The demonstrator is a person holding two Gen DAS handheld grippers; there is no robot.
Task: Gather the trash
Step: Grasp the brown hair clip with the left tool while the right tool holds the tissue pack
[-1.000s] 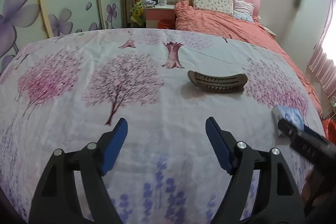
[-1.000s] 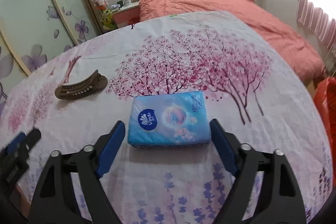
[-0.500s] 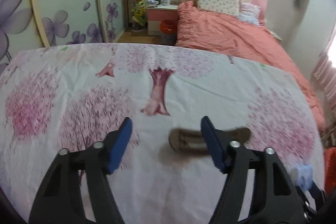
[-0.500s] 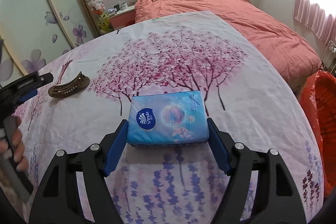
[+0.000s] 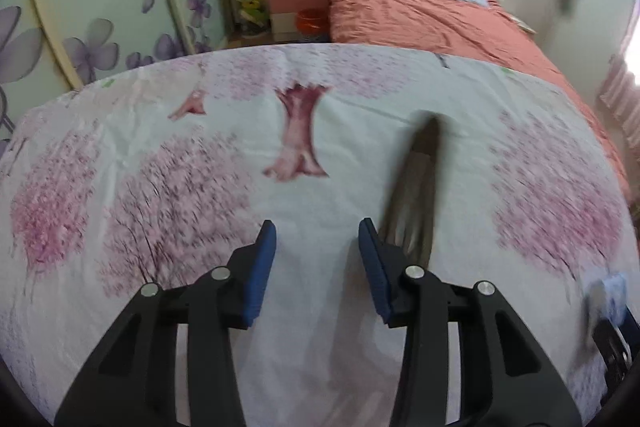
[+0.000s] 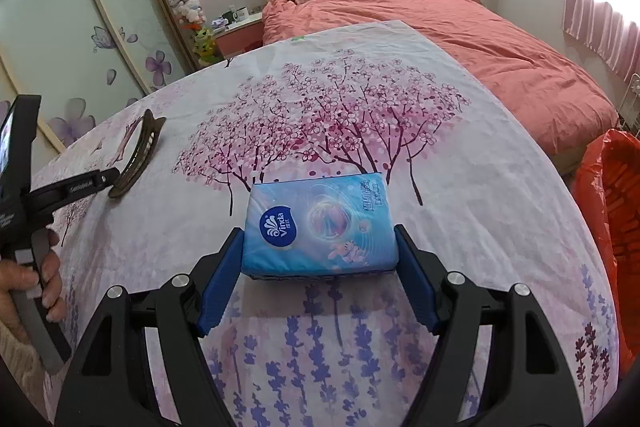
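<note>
My right gripper (image 6: pixel 318 285) jaws clamp the blue tissue pack (image 6: pixel 319 223) on the flowered bench (image 6: pixel 460 163) to carry it to the red bag (image 6: pixel 612 211), while my left gripper (image 5: pixel 316 267) jaws stand open beside the brown hair clip (image 5: pixel 416 195).

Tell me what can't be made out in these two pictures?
- Brown curved hair clip, left wrist view: motion-blurred, near end hidden behind a finger.
- Blue Vinda tissue pack, left view: blurred, tiny at the edge.
- Orange plastic bag, right wrist view: cut off by the edge.

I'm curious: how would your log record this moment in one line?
right gripper: shut on tissue pack | left gripper: open, beside hair clip
</note>
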